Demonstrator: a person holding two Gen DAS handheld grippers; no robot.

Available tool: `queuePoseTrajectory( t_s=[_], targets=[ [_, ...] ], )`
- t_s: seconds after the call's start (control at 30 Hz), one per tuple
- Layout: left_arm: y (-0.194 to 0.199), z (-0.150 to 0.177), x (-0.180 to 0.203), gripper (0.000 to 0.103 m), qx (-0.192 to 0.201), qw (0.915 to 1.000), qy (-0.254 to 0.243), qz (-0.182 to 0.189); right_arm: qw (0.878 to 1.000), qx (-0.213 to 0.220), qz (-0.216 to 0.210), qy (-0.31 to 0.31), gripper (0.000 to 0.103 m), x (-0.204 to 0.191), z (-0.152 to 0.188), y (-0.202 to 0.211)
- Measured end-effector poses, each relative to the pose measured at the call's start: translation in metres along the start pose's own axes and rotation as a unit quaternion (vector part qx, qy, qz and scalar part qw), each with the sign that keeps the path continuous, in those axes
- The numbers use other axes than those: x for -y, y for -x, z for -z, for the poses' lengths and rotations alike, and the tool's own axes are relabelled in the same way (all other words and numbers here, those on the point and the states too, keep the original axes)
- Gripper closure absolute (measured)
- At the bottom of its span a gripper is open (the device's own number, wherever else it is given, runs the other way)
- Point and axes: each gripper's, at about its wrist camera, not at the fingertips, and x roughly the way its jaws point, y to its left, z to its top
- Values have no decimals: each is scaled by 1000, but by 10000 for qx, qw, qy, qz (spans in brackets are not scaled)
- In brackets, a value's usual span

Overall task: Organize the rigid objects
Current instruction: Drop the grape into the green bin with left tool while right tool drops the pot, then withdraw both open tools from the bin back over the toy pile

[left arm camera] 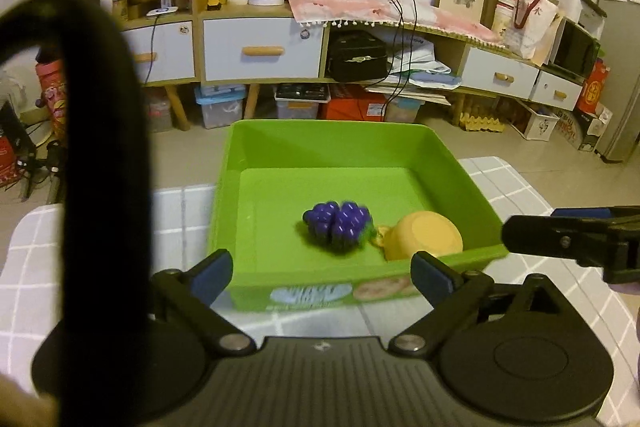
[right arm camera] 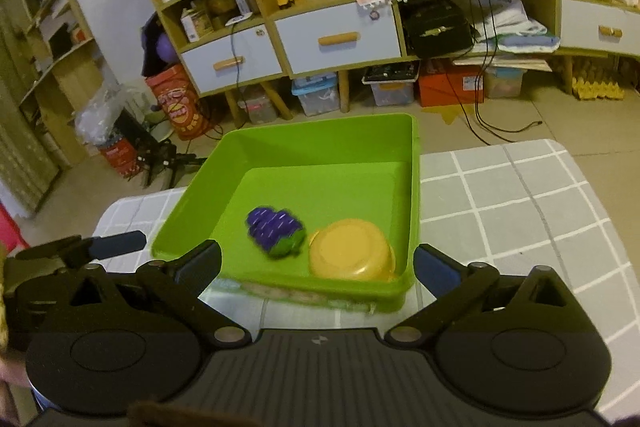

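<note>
A green plastic bin (left arm camera: 340,143) (right arm camera: 320,135) stands on the checked tablecloth. Inside it lie a purple toy grape bunch (left arm camera: 338,227) (right arm camera: 274,231), blurred, and beside it an upturned yellow bowl (left arm camera: 424,235) (right arm camera: 350,253). My left gripper (left arm camera: 322,277) stands open at the bin's near wall, nothing between its blue pads. My right gripper (right arm camera: 318,267) is open too, its fingers spread wider than the bin's near corner, holding nothing. The right gripper's finger (left arm camera: 560,239) reaches in from the right of the left wrist view; the left gripper's finger (right arm camera: 116,243) shows at the left of the right wrist view.
A grey-and-white checked tablecloth (right arm camera: 520,211) covers the table, with its far edge just behind the bin. A black strap (left arm camera: 96,155) hangs across the left of the left wrist view. Beyond the table stand wooden cabinets (left arm camera: 260,47) with drawers, fans and boxes on the floor.
</note>
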Motion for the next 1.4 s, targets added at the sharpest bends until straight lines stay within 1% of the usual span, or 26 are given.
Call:
queuePoseTrajectory(
  t_s=[0.27,0.47,0.63,0.73,0.83,0.9,0.97,1.03,1.13,1.2,1.3,1.4],
  targets=[
    [41,25,-7,27,-55,9999,60,-109,9997,-52,51,224,2,-12,17,30],
    [73,53,-7,27,-177,9997,58,-178,9989,-121,46,442,2,-15,43,52],
    [90,78,-7,27,-330,9993,25,-198,9965,-189,67,808,2,-15,65,70],
    [97,92,-9,27,-417,9989,40,-202,9941,-230,-6,1058,2,-13,79,78],
    [101,102,-10,27,-426,9989,40,-189,9911,-264,-69,1304,2,-11,95,84],
    [103,108,-11,27,-479,9987,61,-152,9882,-371,-142,1482,2,-8,105,85],
    [103,113,-12,27,-532,9985,88,-108,9830,-502,-228,1749,2,-10,115,86],
    [103,117,-12,27,-578,9983,80,-87,9753,-609,-290,2105,2,-11,125,87],
    [101,122,-12,27,-658,9978,22,-120,9567,-899,-393,2740,2,-12,140,88],
    [101,124,-13,27,-673,9976,17,-153,9426,-1218,-568,3056,2,-9,150,90],
    [102,123,-17,27,-671,9975,70,-188,9280,-1564,-837,3278,2,-2,159,95],
    [101,122,-20,27,-668,9974,144,-219,9197,-1674,-769,3469,2,6,164,98]
  ],
)
